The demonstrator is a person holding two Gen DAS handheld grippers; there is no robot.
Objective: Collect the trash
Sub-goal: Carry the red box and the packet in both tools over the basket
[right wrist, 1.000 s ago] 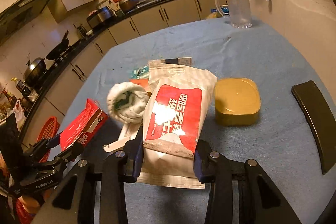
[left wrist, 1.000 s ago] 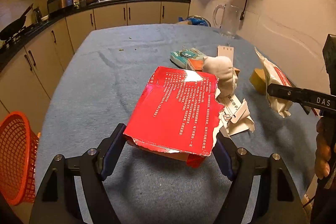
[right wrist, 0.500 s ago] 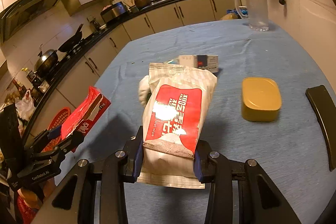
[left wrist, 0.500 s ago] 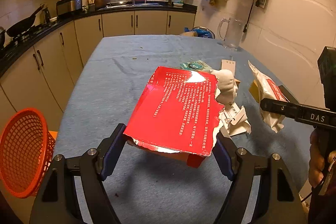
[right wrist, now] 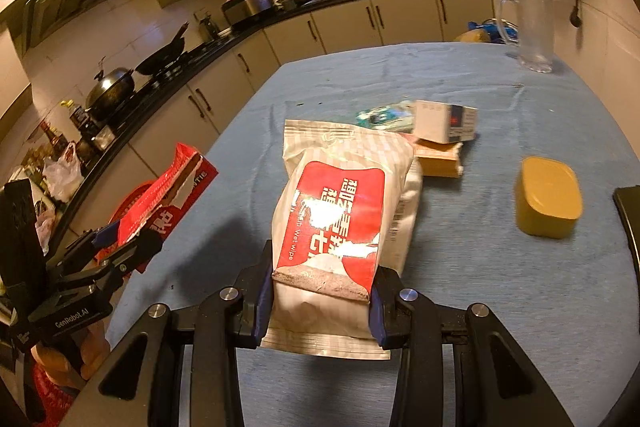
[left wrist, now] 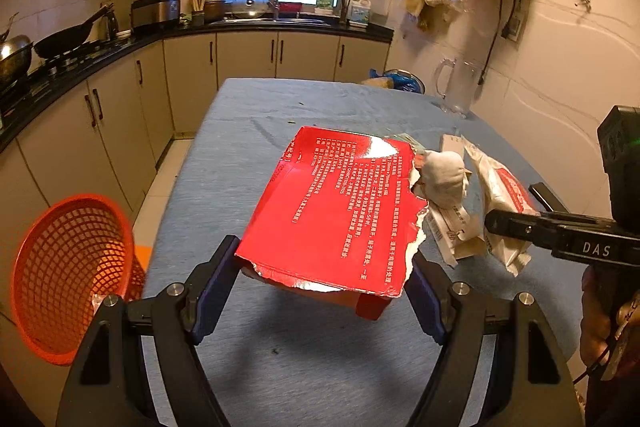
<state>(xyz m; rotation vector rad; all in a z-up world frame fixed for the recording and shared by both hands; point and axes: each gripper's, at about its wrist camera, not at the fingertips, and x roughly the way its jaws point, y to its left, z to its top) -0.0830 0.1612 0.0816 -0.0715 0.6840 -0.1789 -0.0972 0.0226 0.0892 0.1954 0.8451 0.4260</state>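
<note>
Left gripper (left wrist: 324, 279) jaws clamp the torn red box (left wrist: 340, 211); right gripper (right wrist: 322, 301) jaws clamp the wet-wipe pack (right wrist: 340, 211), both lifted off the desk (left wrist: 224, 195). Likely best: swing the box left of the jaws over the orange basket (left wrist: 68, 275), then release.

Blue-covered table (right wrist: 500, 307) with scattered litter.
On it lie a yellow tub (right wrist: 548, 195), small cartons (right wrist: 444, 123), a clear jug (right wrist: 534, 27).

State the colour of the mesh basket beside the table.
Orange-red mesh basket, clearest in the left wrist view.
</note>
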